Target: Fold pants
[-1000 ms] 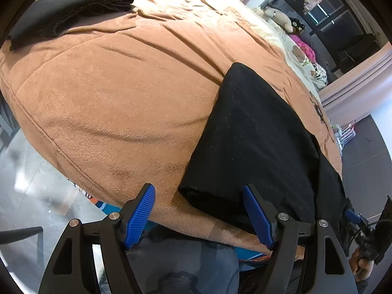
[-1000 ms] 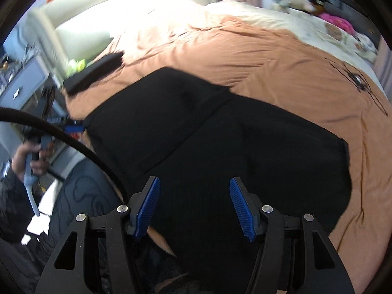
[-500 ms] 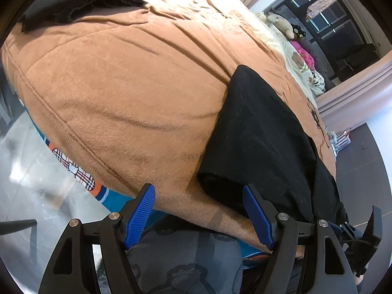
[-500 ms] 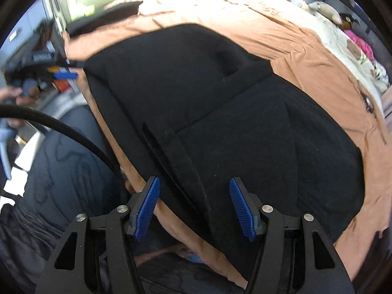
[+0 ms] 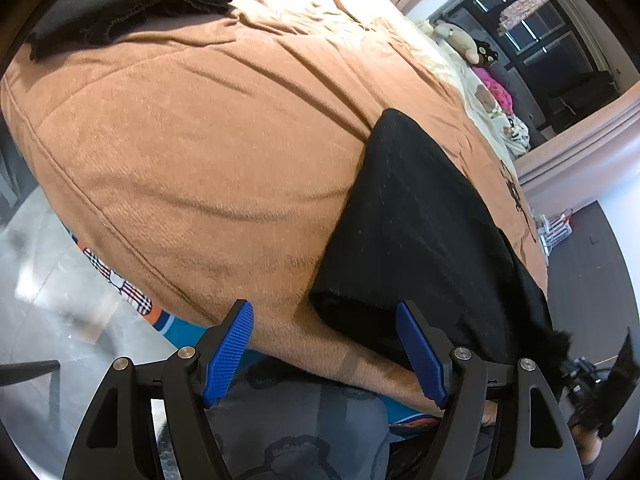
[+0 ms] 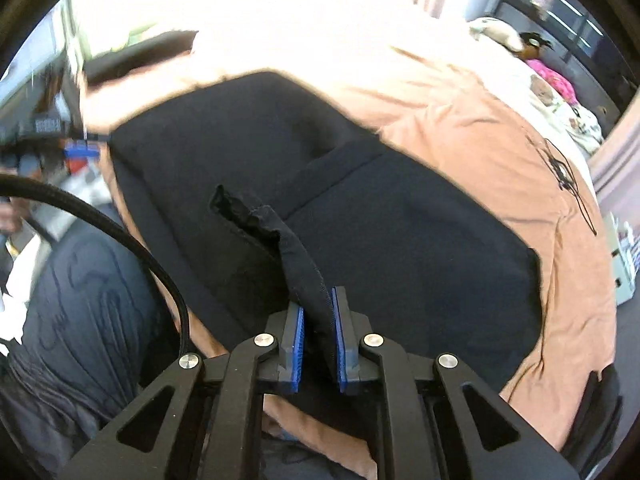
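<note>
The left tongs (image 5: 324,354) hang wide apart, pointing downward. The right tongs (image 6: 318,340) are closing, pinching a black pants edge (image 6: 304,276).

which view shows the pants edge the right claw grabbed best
The right wrist view: the raised black pants edge runs straight into the closing right claw, pinched between its blue pads. The left wrist view shows only the pants' other corner lying flat on the bed.

Fisheye distortion curves both views inside dark vignetted corners; the right wrist view shows overexposed glare at upper left and motion blur.
</note>
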`<state>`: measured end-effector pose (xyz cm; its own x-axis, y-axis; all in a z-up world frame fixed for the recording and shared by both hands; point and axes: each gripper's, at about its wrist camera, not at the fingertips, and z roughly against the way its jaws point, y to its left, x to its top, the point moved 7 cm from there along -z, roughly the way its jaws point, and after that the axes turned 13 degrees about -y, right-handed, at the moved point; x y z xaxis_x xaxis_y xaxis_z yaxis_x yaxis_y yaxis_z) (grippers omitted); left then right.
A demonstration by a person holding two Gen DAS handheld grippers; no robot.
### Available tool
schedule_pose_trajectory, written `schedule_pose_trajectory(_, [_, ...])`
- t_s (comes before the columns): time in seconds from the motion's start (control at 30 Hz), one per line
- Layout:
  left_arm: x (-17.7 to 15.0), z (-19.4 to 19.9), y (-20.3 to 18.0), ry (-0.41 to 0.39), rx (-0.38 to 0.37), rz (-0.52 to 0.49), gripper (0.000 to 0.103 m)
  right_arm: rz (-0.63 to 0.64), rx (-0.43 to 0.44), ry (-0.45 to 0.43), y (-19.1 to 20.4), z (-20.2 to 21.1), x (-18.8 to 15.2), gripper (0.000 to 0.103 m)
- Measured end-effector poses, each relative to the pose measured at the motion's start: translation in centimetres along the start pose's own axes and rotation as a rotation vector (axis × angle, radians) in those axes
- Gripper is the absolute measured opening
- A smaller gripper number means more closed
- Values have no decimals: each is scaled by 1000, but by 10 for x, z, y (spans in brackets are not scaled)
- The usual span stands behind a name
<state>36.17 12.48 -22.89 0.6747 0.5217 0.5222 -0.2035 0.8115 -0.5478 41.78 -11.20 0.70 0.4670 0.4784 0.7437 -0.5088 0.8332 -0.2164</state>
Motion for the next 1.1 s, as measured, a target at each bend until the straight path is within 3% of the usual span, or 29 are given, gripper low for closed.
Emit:
schedule_pose_trajectory(0.2, [8,-5,-7,-8,14,-8,76,-187,-23,-89,-71,22,13,3])
schedule_pose_trajectory(0.43, [14,-15,-17,-1,35,-31,76,-369,-42,-138,-139,13,7,2])
schedule_pose_trajectory(0.53, [16,-20,-21,5,43,-38,76,-432,-56,-155,-150,3,2,1])
schedule_pose_trajectory(0.6, [17,-23,-22,10,52,-44,76,-465,-61,-167,-135,-22,-2,0])
schedule_pose_trajectory(0.73, [17,-28,-18,21,78,-43,76,-546,-66,-208,-139,-20,-13,0])
schedule_pose_trajectory(0.87, [19,-32,-12,25,85,-27,76,-612,-84,-153,-148,-47,-38,1])
schedule_pose_trajectory(0.93, [20,-31,-12,23,86,-32,75,-651,-102,-73,-151,-67,-57,5])
schedule_pose_trajectory(1.03, [21,-29,-10,22,75,-28,73,-700,-95,-82,-149,-66,-69,10])
schedule_pose_trajectory(1.1, [20,-29,-8,25,60,-16,73,-718,-98,-91,-147,-57,-72,25])
